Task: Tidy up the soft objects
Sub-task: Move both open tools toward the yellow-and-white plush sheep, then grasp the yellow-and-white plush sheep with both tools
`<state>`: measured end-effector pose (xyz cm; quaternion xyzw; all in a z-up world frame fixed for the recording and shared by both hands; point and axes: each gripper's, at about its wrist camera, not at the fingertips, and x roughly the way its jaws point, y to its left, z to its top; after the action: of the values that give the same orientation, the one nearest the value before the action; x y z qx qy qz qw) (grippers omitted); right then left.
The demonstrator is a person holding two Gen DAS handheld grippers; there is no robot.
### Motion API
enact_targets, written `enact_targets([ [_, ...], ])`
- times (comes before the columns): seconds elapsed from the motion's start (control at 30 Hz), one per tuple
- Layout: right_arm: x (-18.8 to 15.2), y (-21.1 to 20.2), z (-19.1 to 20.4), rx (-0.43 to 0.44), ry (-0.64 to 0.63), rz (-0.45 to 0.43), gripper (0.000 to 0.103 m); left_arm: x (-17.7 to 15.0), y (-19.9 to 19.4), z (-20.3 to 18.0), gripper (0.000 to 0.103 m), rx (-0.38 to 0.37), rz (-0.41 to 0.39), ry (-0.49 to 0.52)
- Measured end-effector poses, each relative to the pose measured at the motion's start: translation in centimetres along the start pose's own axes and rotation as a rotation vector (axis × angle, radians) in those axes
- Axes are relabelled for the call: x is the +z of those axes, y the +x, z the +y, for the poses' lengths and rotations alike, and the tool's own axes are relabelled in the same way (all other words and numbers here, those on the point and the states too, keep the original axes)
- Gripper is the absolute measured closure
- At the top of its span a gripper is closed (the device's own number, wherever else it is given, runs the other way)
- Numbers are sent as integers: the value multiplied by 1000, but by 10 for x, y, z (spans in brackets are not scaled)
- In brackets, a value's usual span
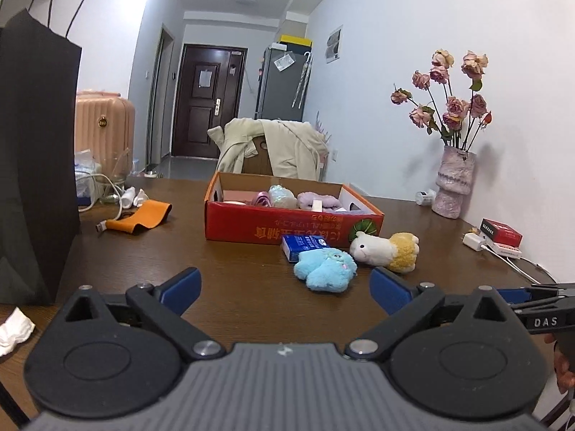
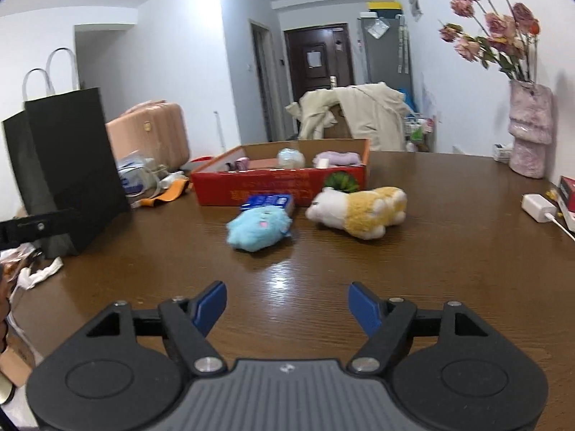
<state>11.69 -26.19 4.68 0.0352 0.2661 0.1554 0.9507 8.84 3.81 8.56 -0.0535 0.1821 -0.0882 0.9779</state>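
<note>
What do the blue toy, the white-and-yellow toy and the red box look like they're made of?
Blue toy: plush fabric, by its fuzzy pile and rounded, saggy shape. White-and-yellow toy: also plush; the yellow part looks curlier, like fleece. Red box: probably cardboard with a printed, slightly glossy red outside, since the inner walls are plain brown. Both grippers, left and right, are open and empty.

A fuzzy blue plush (image 1: 325,267) and a white-and-yellow alpaca plush (image 1: 386,251) lie, seemingly sideways, before the red box (image 1: 287,228).

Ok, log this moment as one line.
left gripper open, empty | right gripper open, empty | blue plush, alpaca on table | box part-filled
</note>
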Motion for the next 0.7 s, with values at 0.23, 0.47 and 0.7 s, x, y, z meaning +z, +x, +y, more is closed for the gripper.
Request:
enact_targets([
  [0.23, 13, 37, -21, -34, 45, 23, 29, 2, 39, -11, 1, -29, 64, 14],
  [0.47, 45, 91, -56, -56, 117, 18, 29, 18, 103, -26, 1, -70, 123, 26],
  [0.7, 77, 152, -94, -91, 259, 4, 29, 39, 173, -51, 1, -118, 137, 48],
])
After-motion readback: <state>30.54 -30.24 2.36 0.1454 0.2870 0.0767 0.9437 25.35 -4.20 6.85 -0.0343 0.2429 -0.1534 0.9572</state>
